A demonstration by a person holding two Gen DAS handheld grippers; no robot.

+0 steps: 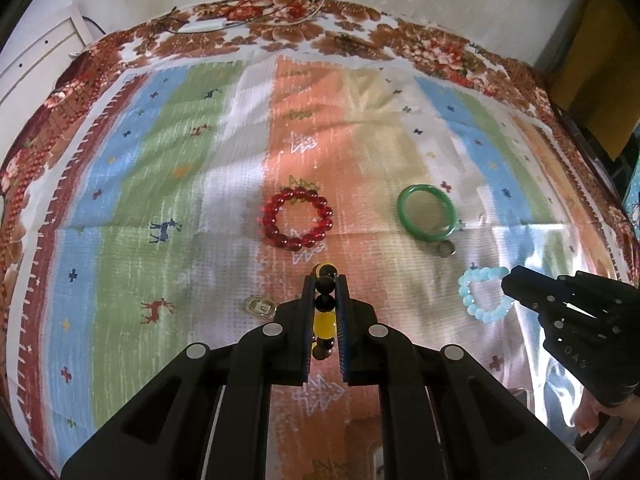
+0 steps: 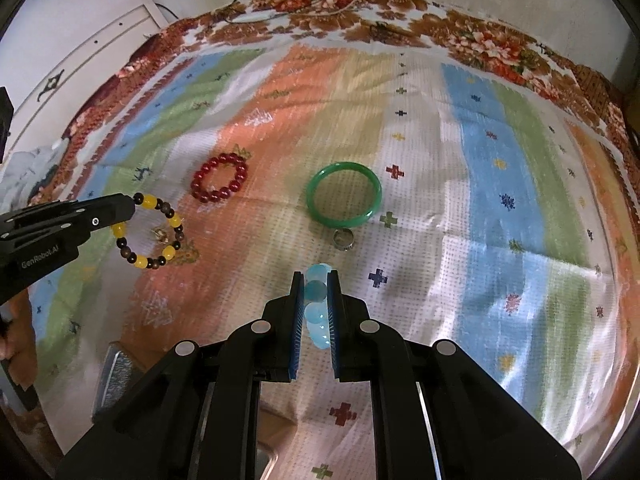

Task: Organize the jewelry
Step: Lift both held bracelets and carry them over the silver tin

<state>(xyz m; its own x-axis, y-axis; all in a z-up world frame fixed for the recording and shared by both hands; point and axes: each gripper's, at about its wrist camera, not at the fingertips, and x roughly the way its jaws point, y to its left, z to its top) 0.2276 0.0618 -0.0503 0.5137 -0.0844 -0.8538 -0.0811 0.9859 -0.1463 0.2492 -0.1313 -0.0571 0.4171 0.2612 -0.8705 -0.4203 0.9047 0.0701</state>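
My left gripper (image 1: pixel 325 280) is shut on a yellow-and-dark bead bracelet (image 1: pixel 323 322), held above the cloth; in the right wrist view the left gripper (image 2: pixel 130 208) holds that bracelet (image 2: pixel 150 232) hanging as a ring. My right gripper (image 2: pixel 317 280) is shut on a light blue bead bracelet (image 2: pixel 316 312); in the left wrist view the right gripper (image 1: pixel 508 280) grips that bracelet (image 1: pixel 482 294) at its right side. A red bead bracelet (image 1: pixel 298 218) (image 2: pixel 220 182), a green bangle (image 1: pixel 427 213) (image 2: pixel 343 194) and a small metal ring (image 1: pixel 446 249) (image 2: pixel 344 239) lie on the cloth.
A striped patterned cloth (image 1: pixel 160 184) covers the table. A small gold trinket (image 1: pixel 260 307) lies left of my left fingers. Cables and a white strip (image 1: pixel 208 26) lie at the far edge by the wall. A metal-edged object (image 2: pixel 116 376) sits near the front left.
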